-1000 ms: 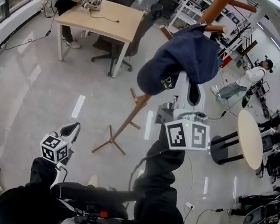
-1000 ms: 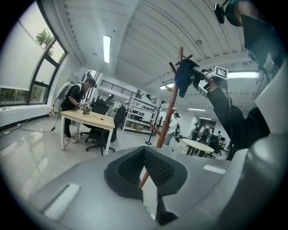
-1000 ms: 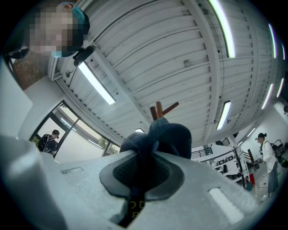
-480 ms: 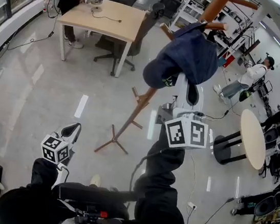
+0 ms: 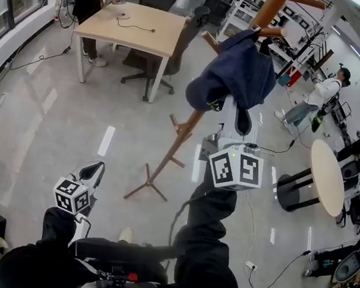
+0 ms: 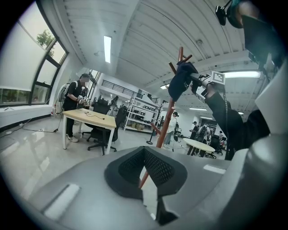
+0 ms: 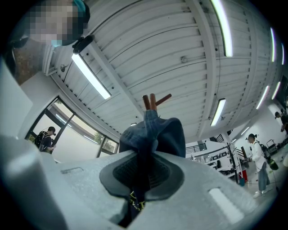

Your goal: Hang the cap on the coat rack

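Cap (image 5: 233,74): dark blue, high at the far right, its crown against an upper peg of the wooden coat rack (image 5: 180,140), its lower edge just above the right claw (image 5: 237,107).
Right claw: clamped tight on the cap's fabric, a fold running down between the pads.
Left claw (image 5: 95,169): low at the near left, well apart from the cap, pads together, holding nothing.
Head view alone: the rack's leaning pole and feet on the floor.
Right gripper view alone: the pinched fold itself, with peg tips above the cap.
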`<state>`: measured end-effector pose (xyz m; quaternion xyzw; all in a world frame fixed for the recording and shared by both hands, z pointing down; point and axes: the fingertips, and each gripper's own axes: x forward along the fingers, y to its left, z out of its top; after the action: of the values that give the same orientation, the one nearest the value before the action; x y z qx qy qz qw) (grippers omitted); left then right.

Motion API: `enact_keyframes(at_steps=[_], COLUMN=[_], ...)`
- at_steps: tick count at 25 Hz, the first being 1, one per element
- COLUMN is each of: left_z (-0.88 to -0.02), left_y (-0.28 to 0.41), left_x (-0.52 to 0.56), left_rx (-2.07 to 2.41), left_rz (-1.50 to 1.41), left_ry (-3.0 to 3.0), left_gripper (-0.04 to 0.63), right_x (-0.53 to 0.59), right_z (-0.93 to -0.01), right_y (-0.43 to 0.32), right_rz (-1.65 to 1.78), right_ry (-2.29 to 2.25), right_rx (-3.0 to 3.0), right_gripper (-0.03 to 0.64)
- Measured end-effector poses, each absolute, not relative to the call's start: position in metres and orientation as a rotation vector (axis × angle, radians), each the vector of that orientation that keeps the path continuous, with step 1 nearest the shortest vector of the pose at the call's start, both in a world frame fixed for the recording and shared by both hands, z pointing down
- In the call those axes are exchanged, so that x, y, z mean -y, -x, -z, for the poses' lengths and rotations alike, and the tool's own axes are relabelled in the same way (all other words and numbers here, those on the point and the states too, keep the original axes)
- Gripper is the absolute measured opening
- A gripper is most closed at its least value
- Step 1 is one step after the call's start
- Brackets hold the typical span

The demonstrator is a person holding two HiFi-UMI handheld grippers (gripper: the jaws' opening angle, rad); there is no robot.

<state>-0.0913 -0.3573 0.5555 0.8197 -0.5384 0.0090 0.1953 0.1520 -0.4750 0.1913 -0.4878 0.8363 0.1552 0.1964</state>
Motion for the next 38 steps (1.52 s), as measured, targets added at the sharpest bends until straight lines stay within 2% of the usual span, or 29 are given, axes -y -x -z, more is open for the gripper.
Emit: enact_keyframes(at_steps=[16,29,38], left_z=[-0.552,-0.547,-0.542], left_y=[0.096,0.098,0.095], left_x=[0.351,0.337,0.319], left_rx=[1.503,1.472,1.429], left_rz=[-0.006,0.004,0.008], left_ry=[-2.298,-2.327,-2.36], left_gripper=[0.003,0.003,0.003], right_x=[0.473,0.456,0.423], right_z=[-0.19,-0.191,-0.2], right_y=[-0.156,-0.162,-0.166], right_rz=[-0.365,-0.365,-0.371], right_ry=[1.367,1.401,1.454], right_rx=[-2.337,-2.332,-2.336], right_gripper=[0.025,0.206,0.213])
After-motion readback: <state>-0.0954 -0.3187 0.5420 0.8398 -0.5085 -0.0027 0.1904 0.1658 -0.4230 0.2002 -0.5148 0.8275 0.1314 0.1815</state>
